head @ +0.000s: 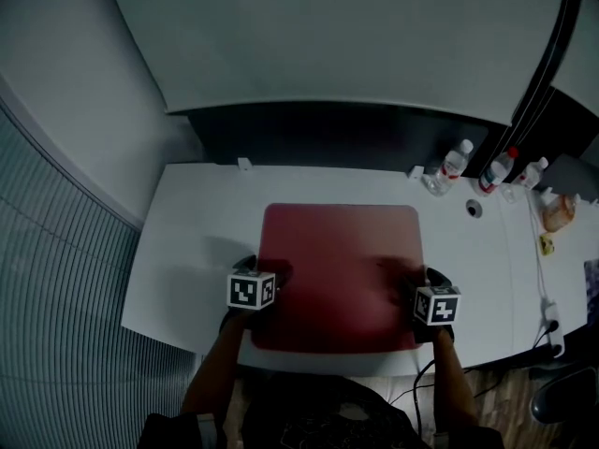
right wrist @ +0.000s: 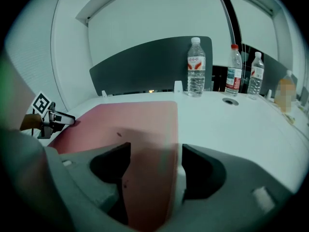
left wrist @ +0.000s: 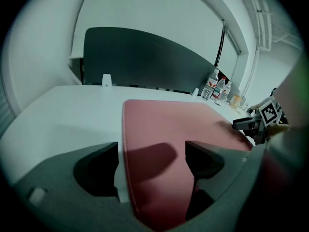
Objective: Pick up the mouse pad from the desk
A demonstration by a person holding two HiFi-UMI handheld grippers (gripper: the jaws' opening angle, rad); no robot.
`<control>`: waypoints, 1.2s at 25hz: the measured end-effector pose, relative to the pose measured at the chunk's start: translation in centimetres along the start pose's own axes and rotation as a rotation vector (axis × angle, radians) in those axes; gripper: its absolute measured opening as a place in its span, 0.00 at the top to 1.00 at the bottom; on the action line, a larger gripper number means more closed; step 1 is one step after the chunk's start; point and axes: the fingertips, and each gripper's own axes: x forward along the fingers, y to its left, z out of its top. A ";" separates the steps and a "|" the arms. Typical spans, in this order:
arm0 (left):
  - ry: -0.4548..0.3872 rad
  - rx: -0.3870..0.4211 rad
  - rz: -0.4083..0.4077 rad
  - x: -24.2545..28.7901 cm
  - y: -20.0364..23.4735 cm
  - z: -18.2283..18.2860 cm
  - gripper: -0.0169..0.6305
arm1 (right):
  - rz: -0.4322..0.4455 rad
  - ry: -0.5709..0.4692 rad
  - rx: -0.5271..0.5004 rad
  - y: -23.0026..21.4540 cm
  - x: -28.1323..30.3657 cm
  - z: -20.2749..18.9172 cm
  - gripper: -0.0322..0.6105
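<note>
Nearest the person, both claws sit low at the pad's near half, one on each side. The left gripper [head: 265,271] [left wrist: 152,151] has its jaws wide apart and nothing clamped. The left edge of the pad [head: 342,260] [left wrist: 183,122] runs up between them, so one jaw is over bare desk [head: 192,241] and the other is over the red surface. The right gripper [head: 426,277] [right wrist: 155,154] mirrors this. Its jaws are also spread and hold nothing, and the pad's right edge [right wrist: 120,122] passes between them, with the inner jaw over the pad and the outer one over the desk. Each claw shows in the other's view, across the pad.

The pad lies flat on the white desk, square to the front edge. Its near edge is close to the desk's front and its far edge stops short of the back.

Beyond it, to the right, is a round grommet [head: 474,210] [right wrist: 231,101]. Behind that, three bottles [head: 454,165] [right wrist: 196,66] stand upright in a row near the desk's back edge. A dark partition [head: 337,134] runs along the rear of the desk.
</note>
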 end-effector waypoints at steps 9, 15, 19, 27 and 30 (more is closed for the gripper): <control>0.008 0.059 0.091 0.4 0.5 -0.5 0.32 | -0.017 0.026 -0.013 0.1 1.0 0.1 0.40; 0.022 0.054 0.100 0.4 0.2 -0.7 0.37 | -0.053 0.034 -0.030 0.3 0.9 -0.1 0.44; 0.025 0.049 0.106 0.4 0.1 -0.6 0.38 | -0.054 0.033 -0.031 0.3 0.8 -0.1 0.44; 0.033 0.035 0.119 0.5 0.1 -0.7 0.41 | -0.053 0.012 -0.041 0.7 0.7 0.1 0.49; 0.040 0.025 0.125 0.4 0.1 -0.6 0.42 | -0.041 0.013 -0.046 0.8 0.7 0.3 0.51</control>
